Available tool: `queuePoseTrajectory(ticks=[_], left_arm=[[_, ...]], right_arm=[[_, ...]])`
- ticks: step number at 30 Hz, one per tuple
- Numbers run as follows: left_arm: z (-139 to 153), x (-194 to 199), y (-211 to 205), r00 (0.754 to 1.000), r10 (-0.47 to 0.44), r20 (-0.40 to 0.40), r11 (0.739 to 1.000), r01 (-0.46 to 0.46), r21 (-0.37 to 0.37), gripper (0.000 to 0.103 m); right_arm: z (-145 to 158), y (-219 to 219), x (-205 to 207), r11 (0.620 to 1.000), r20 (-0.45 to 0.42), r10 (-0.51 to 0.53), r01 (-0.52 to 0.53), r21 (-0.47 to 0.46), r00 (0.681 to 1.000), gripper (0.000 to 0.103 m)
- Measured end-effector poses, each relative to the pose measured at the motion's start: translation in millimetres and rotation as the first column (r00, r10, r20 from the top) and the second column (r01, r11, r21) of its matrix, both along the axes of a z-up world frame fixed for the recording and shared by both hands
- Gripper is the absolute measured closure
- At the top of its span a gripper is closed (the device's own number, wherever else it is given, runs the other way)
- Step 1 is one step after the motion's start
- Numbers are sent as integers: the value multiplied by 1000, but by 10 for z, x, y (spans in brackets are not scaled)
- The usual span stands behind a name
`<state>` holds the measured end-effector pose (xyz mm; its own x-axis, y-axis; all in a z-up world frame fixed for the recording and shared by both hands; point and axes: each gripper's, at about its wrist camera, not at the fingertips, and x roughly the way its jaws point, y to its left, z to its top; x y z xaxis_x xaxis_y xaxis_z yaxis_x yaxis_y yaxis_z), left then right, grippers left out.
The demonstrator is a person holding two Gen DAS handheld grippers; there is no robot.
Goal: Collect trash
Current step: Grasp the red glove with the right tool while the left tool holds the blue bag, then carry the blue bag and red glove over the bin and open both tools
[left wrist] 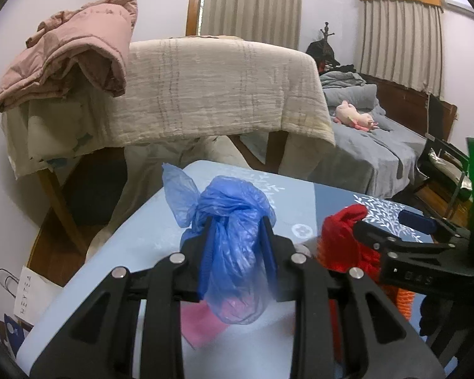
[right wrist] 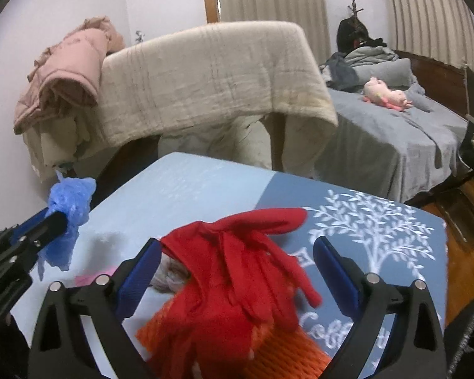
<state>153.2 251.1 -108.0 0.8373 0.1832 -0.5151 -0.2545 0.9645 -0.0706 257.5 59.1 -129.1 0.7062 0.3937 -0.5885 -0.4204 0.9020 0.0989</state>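
Left wrist view: a crumpled blue bag (left wrist: 233,237), thin and translucent with a knotted top, is clamped between the pads of the left claw (left wrist: 237,230) above the blue bench (left wrist: 161,221).

Right wrist view: a red bag (right wrist: 237,271) drapes over orange netting (right wrist: 281,347) between the fingers of the right claw (right wrist: 237,252), which stand wide apart; whether they touch it, I cannot tell.
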Motion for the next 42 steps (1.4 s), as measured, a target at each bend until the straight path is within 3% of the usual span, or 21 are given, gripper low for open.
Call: queuePoseTrajectory(ticks=[5, 6, 8, 10, 11, 13, 15, 28, 42], left_arm=[[-86, -16, 97, 1000, 24, -20, 1000, -24, -7, 76], [-96, -18, 107, 999, 26, -22, 1000, -26, -5, 76], [-104, -21, 124, 999, 29, -22, 1000, -29, -7, 76], [-107, -11, 135, 999, 31, -23, 999, -31, -10, 76], [-107, -4, 138, 999, 31, -23, 999, -32, -12, 76], [-104, 5, 135, 999, 32, -24, 999, -32, -13, 76], [-101, 5, 136, 999, 29, -23, 1000, -29, -11, 76], [134, -111, -229, 1000, -27, 7, 1000, 27, 7, 76], [373, -293, -849, 990, -134, 32, 991, 134, 10, 76]], right_arm=[[-168, 109, 177, 999, -60, 3, -6, -41, 998, 9], [-192, 110, 197, 999, -68, 4, -7, -42, 998, 14], [-248, 107, 254, 999, -101, 19, -22, -32, 995, 28], [-300, 98, 302, 998, -158, 64, -65, 2, 985, 59], [-314, 102, 309, 997, -176, 78, -77, 13, 981, 63], [-316, 80, 295, 995, -184, 99, -97, 21, 978, 87], [-277, 45, 270, 994, -178, 112, -107, 38, 978, 94], [388, -376, -130, 985, -25, 115, -111, 133, 993, 97], [688, -1002, -567, 987, 14, 50, -52, 155, 999, 97]])
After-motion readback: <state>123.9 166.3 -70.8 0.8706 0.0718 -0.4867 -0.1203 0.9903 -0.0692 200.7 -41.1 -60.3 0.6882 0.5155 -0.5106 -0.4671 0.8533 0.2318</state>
